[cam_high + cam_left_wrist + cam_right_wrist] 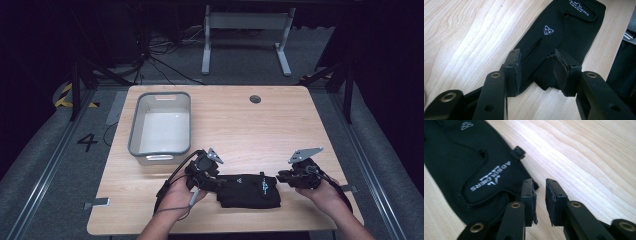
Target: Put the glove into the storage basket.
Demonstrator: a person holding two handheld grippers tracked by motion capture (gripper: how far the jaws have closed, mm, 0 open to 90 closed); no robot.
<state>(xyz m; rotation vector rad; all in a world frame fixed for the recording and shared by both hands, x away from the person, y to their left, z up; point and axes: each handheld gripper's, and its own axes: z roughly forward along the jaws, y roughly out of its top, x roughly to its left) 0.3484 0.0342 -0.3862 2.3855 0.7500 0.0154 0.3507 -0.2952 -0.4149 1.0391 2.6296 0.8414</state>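
Observation:
A black glove [247, 190] with white logos lies flat on the wooden table [240, 125] near its front edge. My left gripper [216, 181] is at the glove's left end. In the left gripper view its jaws [537, 65] stand open around the glove's [559, 30] finger end, and the pads [560, 71] are not clearly pressing the fabric. My right gripper [280, 177] is at the glove's right end. In the right gripper view its jaws [539, 195] stand a narrow gap apart over bare wood, just beside the cuff edge of the glove [461, 165].
A grey plastic bin [134, 130] stands at the back left of the table, with nothing seen inside. A round cable hole [255, 99] sits near the far edge. A white table frame [245, 30] stands on the floor beyond.

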